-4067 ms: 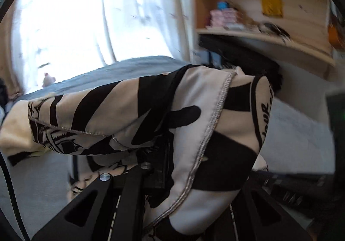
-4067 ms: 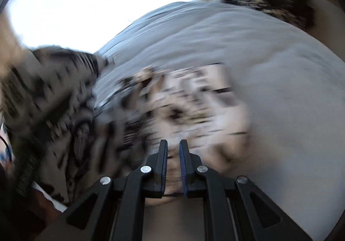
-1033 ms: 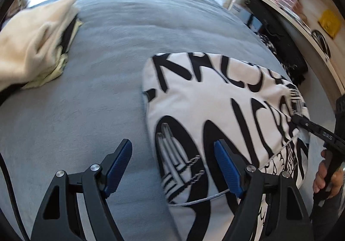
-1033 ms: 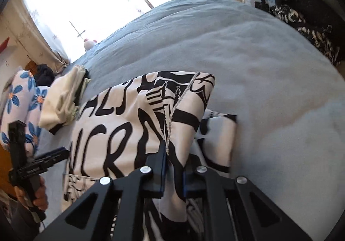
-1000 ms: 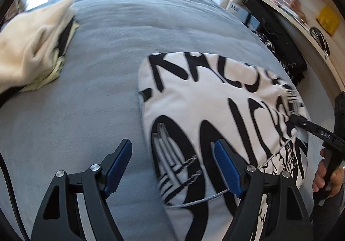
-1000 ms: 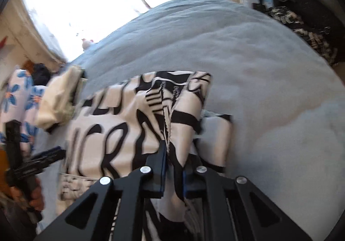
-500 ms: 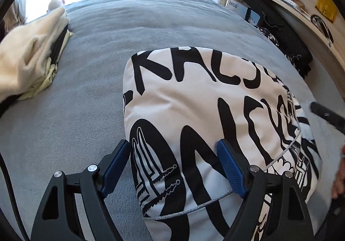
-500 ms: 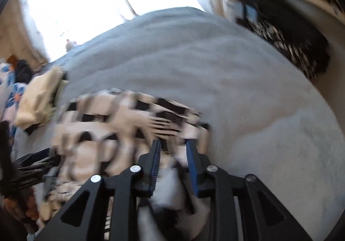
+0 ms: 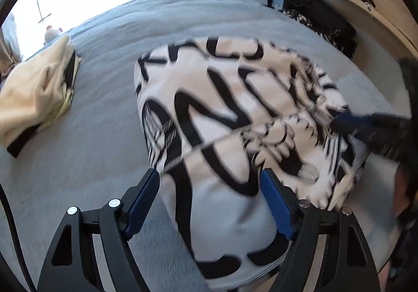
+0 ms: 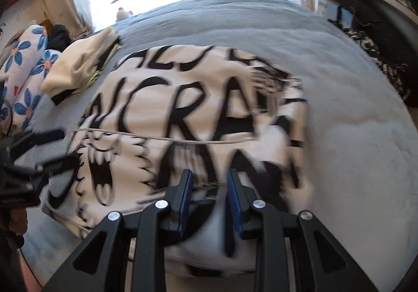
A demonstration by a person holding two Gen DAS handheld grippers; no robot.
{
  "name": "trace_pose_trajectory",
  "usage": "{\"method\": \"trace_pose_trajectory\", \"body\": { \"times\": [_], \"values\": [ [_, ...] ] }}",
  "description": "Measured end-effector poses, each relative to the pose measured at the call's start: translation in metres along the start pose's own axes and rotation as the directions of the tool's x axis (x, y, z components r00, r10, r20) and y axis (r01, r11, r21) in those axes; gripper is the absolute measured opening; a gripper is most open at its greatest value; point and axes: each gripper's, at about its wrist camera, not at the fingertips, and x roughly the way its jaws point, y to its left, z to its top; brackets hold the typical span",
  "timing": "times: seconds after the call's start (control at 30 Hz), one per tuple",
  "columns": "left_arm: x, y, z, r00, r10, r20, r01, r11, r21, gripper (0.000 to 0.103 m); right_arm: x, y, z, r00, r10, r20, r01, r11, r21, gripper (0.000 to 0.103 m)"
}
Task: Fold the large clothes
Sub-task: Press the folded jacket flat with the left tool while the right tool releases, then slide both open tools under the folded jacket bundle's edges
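In the left wrist view, the left gripper [image 9: 210, 203] hangs with its blue pads [image 9: 142, 203] wide apart over the near edge of the black-and-white printed garment [image 9: 224, 114], which lies folded on the grey bedspread [image 9: 91, 135]. No pad presses on the cloth. A cream folded garment [image 9: 34, 93] sits well apart at the left, and the other gripper reaches in at the right edge, blurred.

In the right wrist view, the right gripper [image 10: 209, 198] has just been opening — its pads [image 10: 184, 200] now stand a little apart above the garment's [image 10: 188, 114] near side, nothing clamped between them. The left gripper [image 10: 44, 150] shows at the left, over the garment's edge.

For the next fold, each gripper should probably pinch a near corner through all layers — lifting evenly so the stacked edges stay aligned.
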Motion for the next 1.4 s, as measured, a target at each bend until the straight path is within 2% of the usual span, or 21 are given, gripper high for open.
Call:
{"method": "trace_pose_trajectory", "body": {
  "times": [0.07,0.13,0.27,0.37,0.53,0.6,0.67,0.87,1.0,1.07,1.13,1.33,1.4],
  "values": [
    [0.0,0.009,-0.005,0.999,-0.042,-0.011,0.042,0.997,-0.064,0.078,-0.004,-0.007,-0.002,1.0,0.007,-0.004,-0.007,1.0,0.031,0.024],
    [-0.003,0.013,-0.004,0.998,-0.054,-0.012,0.053,0.994,-0.098,0.079,-0.008,-0.009,-0.002,1.0,-0.003,-0.004,0.003,0.999,0.035,0.025],
    [-0.011,0.01,-0.005,1.0,-0.014,-0.022,0.012,0.993,-0.116,0.078,-0.021,-0.005,-0.001,1.0,-0.031,-0.005,0.031,0.999,0.029,0.028],
    [-0.022,0.007,-0.01,1.0,-0.006,-0.013,0.004,0.991,-0.137,0.079,-0.032,-0.006,-0.002,1.0,-0.024,-0.001,0.024,0.998,0.053,0.036],
    [-0.046,0.004,-0.016,1.0,0.019,0.012,-0.017,0.986,-0.164,0.079,-0.052,-0.007,-0.006,1.0,-0.017,0.011,0.016,0.997,0.081,0.042],
    [-0.054,0.002,-0.018,1.0,0.021,0.016,-0.018,0.985,-0.171,0.079,-0.06,-0.008,-0.009,1.0,-0.009,0.019,0.007,0.996,0.09,0.047],
    [-0.065,-0.003,-0.022,0.999,0.033,0.028,-0.027,0.985,-0.171,0.079,-0.067,-0.008,-0.013,1.0,-0.004,0.02,0.002,0.995,0.102,0.06],
    [-0.09,-0.011,-0.031,0.994,0.095,0.047,-0.086,0.981,-0.173,0.079,-0.081,-0.006,-0.022,1.0,0.025,-0.005,-0.025,0.993,0.114,0.073],
    [-0.099,-0.012,-0.035,0.992,0.119,0.039,-0.109,0.975,-0.193,0.079,-0.088,-0.003,-0.024,0.999,0.033,-0.016,-0.031,0.993,0.11,0.076],
    [-0.103,-0.014,-0.036,0.991,0.129,0.04,-0.119,0.975,-0.186,0.079,-0.092,-0.001,-0.023,0.999,0.042,-0.022,-0.039,0.993,0.111,0.091],
    [-0.104,-0.018,-0.036,0.99,0.136,0.038,-0.127,0.977,-0.17,0.079,-0.096,0.001,-0.024,0.998,0.055,-0.019,-0.053,0.994,0.096,0.096],
    [-0.105,-0.023,-0.031,0.995,0.095,0.041,-0.087,0.983,-0.164,0.079,-0.109,0.002,-0.021,1.0,0.007,-0.005,-0.006,0.997,0.073,0.097],
    [-0.101,-0.02,-0.027,0.997,0.069,0.03,-0.063,0.982,-0.178,0.079,-0.106,-0.002,-0.017,0.999,-0.027,-0.027,0.029,0.997,0.073,0.097]
  ]
}}
